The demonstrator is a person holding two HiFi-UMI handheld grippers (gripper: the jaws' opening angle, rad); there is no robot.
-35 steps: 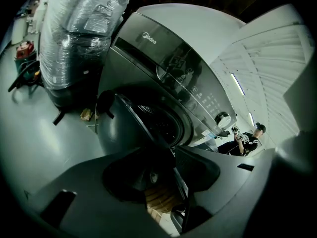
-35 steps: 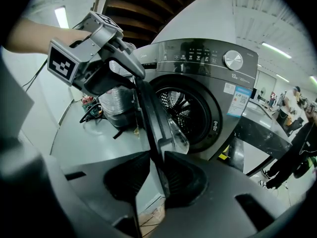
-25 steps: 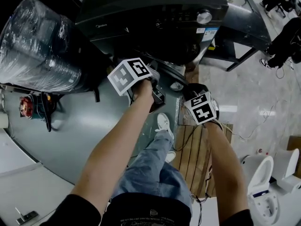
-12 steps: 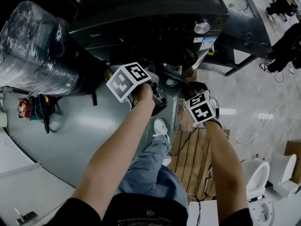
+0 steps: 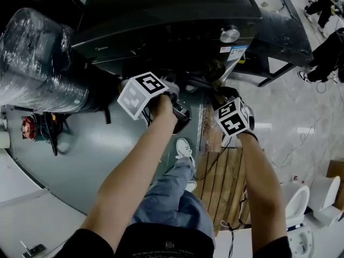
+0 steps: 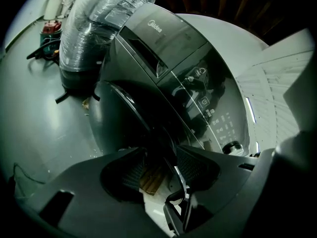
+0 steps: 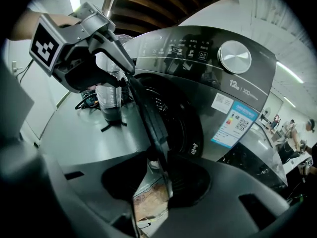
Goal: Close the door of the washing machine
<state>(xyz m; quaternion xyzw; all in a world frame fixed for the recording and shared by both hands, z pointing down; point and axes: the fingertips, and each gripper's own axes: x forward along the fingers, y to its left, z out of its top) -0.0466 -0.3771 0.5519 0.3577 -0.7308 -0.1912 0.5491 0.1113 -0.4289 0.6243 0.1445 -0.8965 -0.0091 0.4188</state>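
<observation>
- Washing machine (image 5: 172, 20): dark bulk, closes off the far side.
- Door (image 7: 148, 113): ajar, standing edge-on out from the machine's front, with a narrow gap to the drum opening (image 7: 185, 120).
- Plastic-wrapped bundle (image 5: 37, 58): just beside the machine's left flank, blocking it.
- Dark stand (image 5: 285, 31): beside the right flank.
- Grey floor (image 5: 97, 149): open at near left.
- Red tool (image 5: 29, 123): at the floor's left edge.
- Wooden slats (image 5: 228, 171): low, at the floor's right edge.

The washing machine (image 6: 188, 68) bears "Midea" and, beside its knob (image 7: 235, 57), "12".
</observation>
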